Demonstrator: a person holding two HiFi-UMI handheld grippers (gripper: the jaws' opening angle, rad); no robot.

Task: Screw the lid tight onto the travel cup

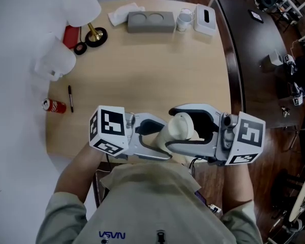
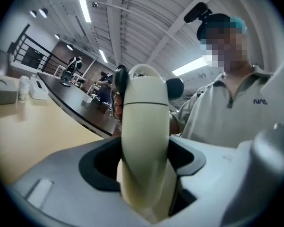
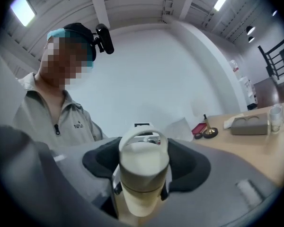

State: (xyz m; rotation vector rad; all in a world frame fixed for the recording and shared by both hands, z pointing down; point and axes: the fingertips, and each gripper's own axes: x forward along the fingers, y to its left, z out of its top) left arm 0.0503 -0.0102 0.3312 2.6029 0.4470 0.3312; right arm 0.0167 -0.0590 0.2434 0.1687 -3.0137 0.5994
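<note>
Grippers squeezed a cream travel cup [image 2: 144, 145] from both sides, by the near edge of the table [image 1: 157, 65].
The left gripper [image 1: 160, 140] was clamped on the cup's body, below the lid [image 3: 143, 162]. The right gripper [image 1: 175, 128] was clamped on the lid itself. The two pointed at each other, and the cup stood up between them, off the table, with the lid on top. The person's grey shirt [image 1: 147, 202] was close behind, off the table's near edge. Near the table's left edge a red soda can [image 1: 54, 105] lay on its side, with a black pen [image 1: 70, 98] beside it. Along the table's far edge sat a grey tray [image 1: 151, 27] with two round dips, a clear glass [image 1: 183, 19] just right of it, then a white tissue box [image 1: 205, 19]. A gold stand [image 1: 95, 34] on a black base stood near the far left corner.
</note>
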